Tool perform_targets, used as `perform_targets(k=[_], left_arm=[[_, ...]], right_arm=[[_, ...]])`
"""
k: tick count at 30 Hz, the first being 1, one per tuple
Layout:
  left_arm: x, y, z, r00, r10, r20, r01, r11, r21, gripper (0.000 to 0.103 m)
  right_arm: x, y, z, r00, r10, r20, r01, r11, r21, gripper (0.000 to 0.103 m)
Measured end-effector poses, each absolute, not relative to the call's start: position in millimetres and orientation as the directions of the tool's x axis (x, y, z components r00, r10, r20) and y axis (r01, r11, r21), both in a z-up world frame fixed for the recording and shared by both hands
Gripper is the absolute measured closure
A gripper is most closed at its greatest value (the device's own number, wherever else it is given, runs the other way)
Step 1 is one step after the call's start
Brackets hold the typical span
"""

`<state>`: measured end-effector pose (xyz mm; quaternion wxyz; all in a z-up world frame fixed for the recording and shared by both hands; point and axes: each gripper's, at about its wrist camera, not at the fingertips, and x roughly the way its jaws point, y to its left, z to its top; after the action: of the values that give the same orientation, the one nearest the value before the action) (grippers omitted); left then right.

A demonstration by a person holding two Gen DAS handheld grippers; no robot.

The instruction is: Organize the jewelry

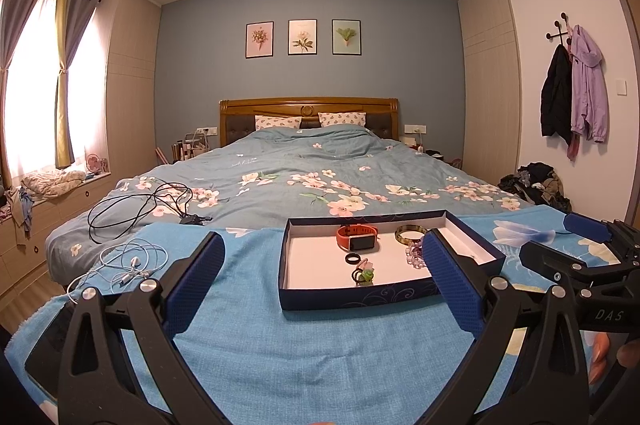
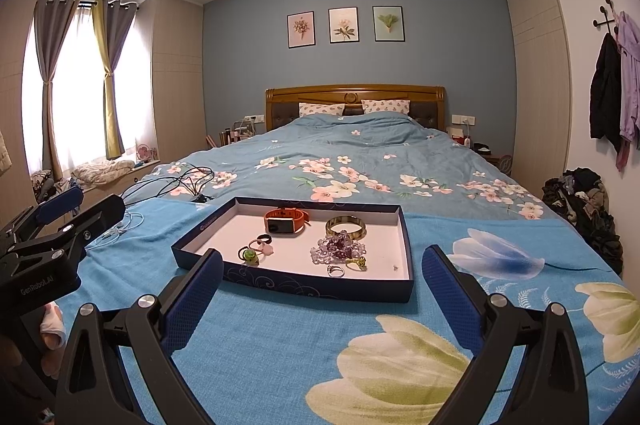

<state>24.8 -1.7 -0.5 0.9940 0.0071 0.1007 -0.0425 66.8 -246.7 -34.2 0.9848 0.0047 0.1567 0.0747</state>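
Note:
A shallow dark-blue tray (image 1: pixel 360 295) (image 2: pixel 312 287) with a white floor lies on a blue flowered towel (image 2: pixel 280 337) at the foot of the bed. It holds an orange smartwatch (image 1: pixel 358 239) (image 2: pixel 286 221), a greenish bangle (image 1: pixel 410 235) (image 2: pixel 346 226), a purple bead bracelet (image 2: pixel 338 247), a black ring (image 1: pixel 351 259) (image 2: pixel 264 238), a green hair tie (image 1: pixel 364 275) (image 2: pixel 250 255) and a silver ring (image 2: pixel 336 271). My left gripper (image 1: pixel 322 238) (image 2: pixel 86 203) hovers open just short of the tray. Beside it, my right gripper (image 2: pixel 323 255) (image 1: pixel 560 241) is open too. Neither holds anything.
White earphones (image 1: pixel 128 265) and a tangled black cable (image 1: pixel 140 209) lie on the bed left of the tray. A dark flat object (image 1: pixel 48 345) sits at the towel's left edge. The floral duvet (image 1: pixel 320 165) stretches beyond. A clothes pile (image 2: pixel 584 201) lies on the floor at right.

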Motion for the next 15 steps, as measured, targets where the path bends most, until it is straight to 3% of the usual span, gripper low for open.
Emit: perform_targets(k=[15], left_arm=[[23.5, -3.1, -4.9, 0.976, -0.081, -0.204, 0.083, 0.997, 0.005, 0.006]], right_arm=[[67.1, -246.7, -34.4, 0.938, 0.15, -0.311, -0.146, 0.989, 0.036, 0.007]])
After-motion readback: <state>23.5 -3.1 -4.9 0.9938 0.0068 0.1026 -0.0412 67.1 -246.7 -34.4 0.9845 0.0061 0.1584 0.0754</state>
